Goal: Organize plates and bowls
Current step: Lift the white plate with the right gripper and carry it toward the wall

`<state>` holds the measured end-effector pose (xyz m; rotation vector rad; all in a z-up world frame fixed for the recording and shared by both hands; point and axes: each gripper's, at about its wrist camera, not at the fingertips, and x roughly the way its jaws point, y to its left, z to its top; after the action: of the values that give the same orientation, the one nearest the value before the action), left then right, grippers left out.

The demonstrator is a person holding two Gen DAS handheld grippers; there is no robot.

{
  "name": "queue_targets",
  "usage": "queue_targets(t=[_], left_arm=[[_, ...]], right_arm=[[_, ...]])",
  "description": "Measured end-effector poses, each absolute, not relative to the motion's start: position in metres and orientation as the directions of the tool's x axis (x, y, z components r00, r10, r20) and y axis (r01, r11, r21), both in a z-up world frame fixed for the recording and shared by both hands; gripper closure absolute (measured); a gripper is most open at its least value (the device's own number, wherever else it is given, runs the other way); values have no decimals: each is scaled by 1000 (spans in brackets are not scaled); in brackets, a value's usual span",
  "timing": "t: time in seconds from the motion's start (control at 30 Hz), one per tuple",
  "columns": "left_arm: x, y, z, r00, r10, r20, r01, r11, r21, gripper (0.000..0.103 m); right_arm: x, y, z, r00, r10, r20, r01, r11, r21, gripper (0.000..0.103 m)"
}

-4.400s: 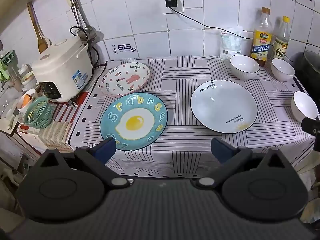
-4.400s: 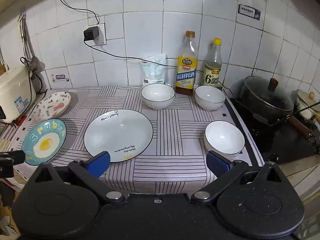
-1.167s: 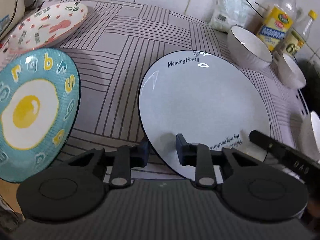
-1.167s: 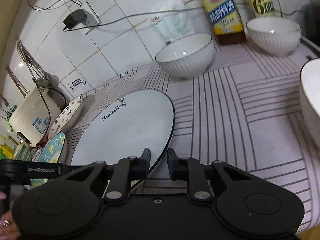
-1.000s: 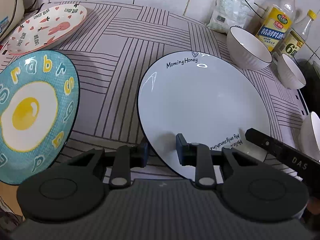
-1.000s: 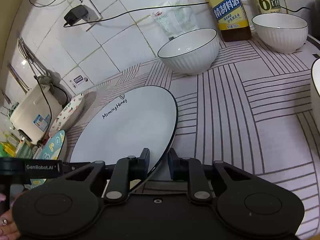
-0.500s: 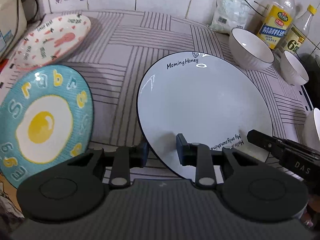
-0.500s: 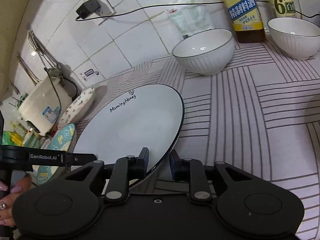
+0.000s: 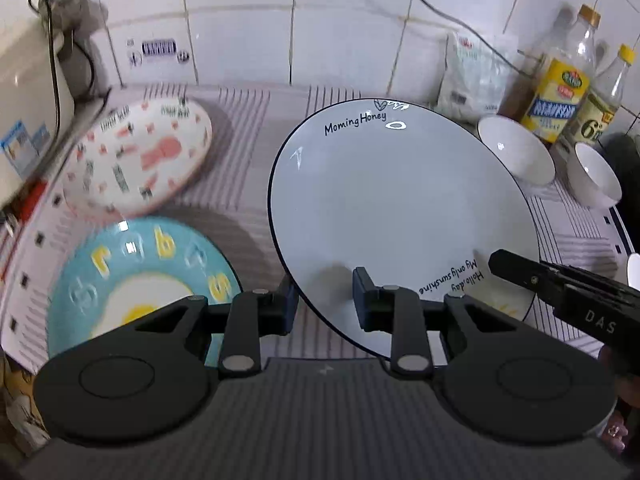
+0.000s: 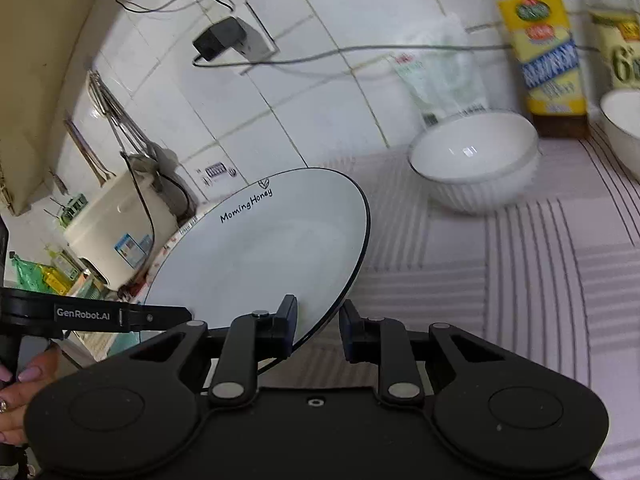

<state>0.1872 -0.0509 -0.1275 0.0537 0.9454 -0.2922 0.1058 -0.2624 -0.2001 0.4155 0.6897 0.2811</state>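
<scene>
A: Setting: home kitchen. White tiled wall (image 9: 248, 20), rice cooker (image 10: 116, 232) far left, hanging utensils (image 10: 116, 112) above it.

B: Agreed. Seasoning bottles (image 9: 556, 92) far right by the wall, bowls (image 10: 476, 160) and plates (image 9: 136, 168) on a striped counter cover (image 10: 520, 264).

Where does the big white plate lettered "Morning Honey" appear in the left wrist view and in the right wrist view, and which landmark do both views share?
Left wrist view: the white plate fills the centre, its near rim between the left gripper fingers.
Right wrist view: the plate sits centre-left, tilted, its near rim between the right gripper fingers.
Shared landmark: the yellow-labelled bottle at the tiled wall, upper right in both.
</scene>
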Motion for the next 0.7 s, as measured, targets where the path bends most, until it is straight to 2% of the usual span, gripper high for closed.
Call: queue_targets(t=[0.23, 0.7], left_arm=[[211, -49, -123, 618, -157, -770, 252, 968, 5, 76], [303, -42, -167, 575, -262, -775, 230, 961, -154, 76]], right_arm=[[134, -251, -203, 759, 404, -511, -100, 847, 522, 76], [200, -249, -220, 792, 333, -512, -34, 861, 507, 75]])
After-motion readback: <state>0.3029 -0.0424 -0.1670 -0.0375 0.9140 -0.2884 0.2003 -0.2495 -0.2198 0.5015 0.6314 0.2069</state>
